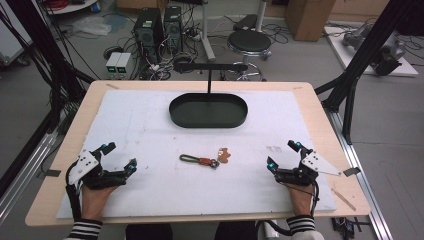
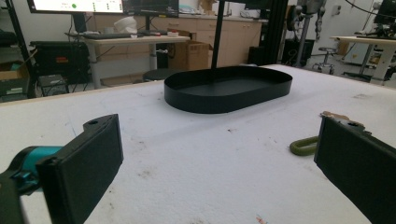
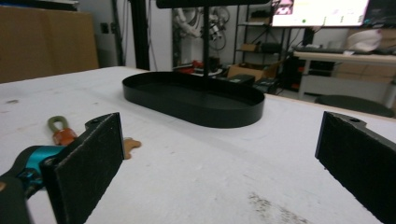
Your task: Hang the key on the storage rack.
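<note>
Looking down from the high view, a person's two hands come in at the bottom of the frame, each holding a gripper resting on the white mat that covers the table. The left gripper sits at lower left, the right gripper at lower right, well apart from each other. Both have their jaws spread wide with nothing between them.

Dead centre of the frame, between the two grippers, lies a keychain: an olive-green loop, an orange-red middle bit, and a small brown tag just to its right. Above it, toward the upper middle, is a black oval tray with a thin black post rising at its far rim and a crossbar on top.

The high view also takes in the floor behind the table: a stool, two computer towers and a tangle of cables at the top.

The left gripper view is low over the mat. Its two black jaws stand at the bottom corners, far apart, and just the green loop of the keychain peeks out beside the right-hand jaw. The tray sits in the upper middle, looking empty inside.

The right gripper view comes from the other side, so the keychain shows at the left, beside the left-hand jaw, with the orange part and the brown tag visible there. The tray is in the middle with the post going up out of frame.
</note>
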Tool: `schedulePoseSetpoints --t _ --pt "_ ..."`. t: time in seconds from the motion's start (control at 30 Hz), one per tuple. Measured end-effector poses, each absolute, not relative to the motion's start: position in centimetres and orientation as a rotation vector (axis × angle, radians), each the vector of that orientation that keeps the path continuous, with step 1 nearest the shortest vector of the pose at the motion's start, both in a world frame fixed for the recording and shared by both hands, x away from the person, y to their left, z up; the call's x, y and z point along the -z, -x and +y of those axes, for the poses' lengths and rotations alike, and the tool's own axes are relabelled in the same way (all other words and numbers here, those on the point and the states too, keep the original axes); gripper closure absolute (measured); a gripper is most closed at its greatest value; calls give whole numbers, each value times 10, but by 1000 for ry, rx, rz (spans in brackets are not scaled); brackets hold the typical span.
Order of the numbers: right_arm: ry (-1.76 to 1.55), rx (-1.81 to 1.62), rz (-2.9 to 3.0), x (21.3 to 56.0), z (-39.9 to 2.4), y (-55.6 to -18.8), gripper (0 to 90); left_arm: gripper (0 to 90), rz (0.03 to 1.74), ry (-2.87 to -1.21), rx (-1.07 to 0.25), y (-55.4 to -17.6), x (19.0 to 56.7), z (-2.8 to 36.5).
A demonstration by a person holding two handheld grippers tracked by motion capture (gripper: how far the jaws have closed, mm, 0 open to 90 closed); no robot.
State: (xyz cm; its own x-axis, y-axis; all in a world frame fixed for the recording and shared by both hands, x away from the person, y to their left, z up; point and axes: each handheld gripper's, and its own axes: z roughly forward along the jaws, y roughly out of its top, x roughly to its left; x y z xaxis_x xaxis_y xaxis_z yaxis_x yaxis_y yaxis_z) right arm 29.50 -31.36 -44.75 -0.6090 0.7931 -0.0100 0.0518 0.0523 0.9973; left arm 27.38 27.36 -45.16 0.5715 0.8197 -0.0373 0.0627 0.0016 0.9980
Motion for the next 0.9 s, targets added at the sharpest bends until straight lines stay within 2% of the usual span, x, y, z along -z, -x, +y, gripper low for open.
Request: schedulePoseSetpoints --t 0.53,0.9 --pt "-594 -1542 2225 381 -265 -345 5 17 799 -1474 -703 -275 451 274" --pt "-409 -1386 2498 361 -216 -374 4 17 798 -1475 -704 -274 451 273"
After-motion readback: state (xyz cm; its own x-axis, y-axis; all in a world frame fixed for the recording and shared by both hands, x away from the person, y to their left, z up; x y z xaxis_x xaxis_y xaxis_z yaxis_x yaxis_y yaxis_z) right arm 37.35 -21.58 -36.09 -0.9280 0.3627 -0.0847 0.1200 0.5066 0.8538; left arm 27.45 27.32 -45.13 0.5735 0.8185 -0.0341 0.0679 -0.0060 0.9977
